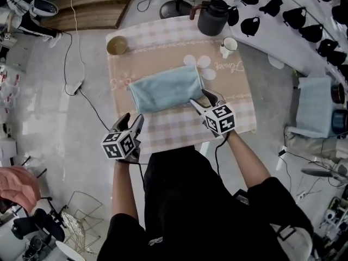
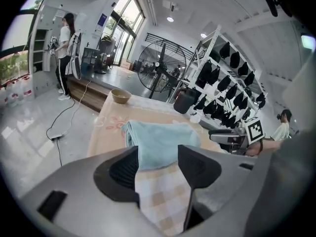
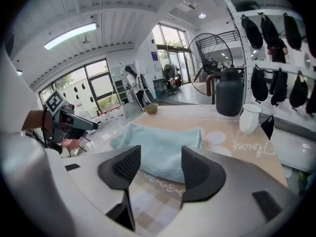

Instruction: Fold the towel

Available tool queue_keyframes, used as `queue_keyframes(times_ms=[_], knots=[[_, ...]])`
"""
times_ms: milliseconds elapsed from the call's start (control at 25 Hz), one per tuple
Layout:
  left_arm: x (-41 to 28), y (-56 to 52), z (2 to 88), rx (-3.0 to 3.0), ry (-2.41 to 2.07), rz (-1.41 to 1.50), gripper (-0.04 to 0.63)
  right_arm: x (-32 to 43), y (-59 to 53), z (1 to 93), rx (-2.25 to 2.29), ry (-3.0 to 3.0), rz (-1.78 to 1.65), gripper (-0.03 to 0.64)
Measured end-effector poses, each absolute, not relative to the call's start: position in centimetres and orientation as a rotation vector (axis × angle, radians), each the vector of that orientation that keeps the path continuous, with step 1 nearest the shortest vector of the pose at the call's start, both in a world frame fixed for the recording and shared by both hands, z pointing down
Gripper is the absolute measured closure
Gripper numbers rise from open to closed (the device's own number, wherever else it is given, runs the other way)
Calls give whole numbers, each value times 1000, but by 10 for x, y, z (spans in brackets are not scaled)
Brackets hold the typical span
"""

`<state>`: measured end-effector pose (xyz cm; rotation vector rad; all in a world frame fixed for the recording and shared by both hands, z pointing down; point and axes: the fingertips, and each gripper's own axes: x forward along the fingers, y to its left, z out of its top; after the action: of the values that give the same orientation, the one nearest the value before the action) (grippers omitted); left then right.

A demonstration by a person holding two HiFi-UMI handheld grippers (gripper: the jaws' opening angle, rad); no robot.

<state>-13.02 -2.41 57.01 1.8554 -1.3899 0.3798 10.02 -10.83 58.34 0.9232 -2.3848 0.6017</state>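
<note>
The light blue towel (image 1: 166, 88) lies folded at the middle of the checked tablecloth (image 1: 179, 129), apart from both claws. The left gripper (image 1: 133, 118) and right gripper (image 1: 200, 98) hang over the near edge with jaws spread wide and only cloth showing between them. At the far edge stand a tan bowl (image 1: 117, 45), a dark kettle (image 1: 213, 16) and a white mug (image 1: 228, 47); their contents cannot be made out.

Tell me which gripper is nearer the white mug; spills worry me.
Right. The right gripper is at the towel's right end, short of the white mug; the left gripper is off its left end.
</note>
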Motion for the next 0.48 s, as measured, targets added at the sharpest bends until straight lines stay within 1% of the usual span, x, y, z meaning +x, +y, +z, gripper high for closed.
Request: queue_keyframes(times_ms=[160,480], knots=[[-131,7,579,1838,-1368,399,364,82,-71,596,882,-2375,654,382],[-177,-8,568,1893,-1367,335,364,17,-25,609,805,-2344,666,382]])
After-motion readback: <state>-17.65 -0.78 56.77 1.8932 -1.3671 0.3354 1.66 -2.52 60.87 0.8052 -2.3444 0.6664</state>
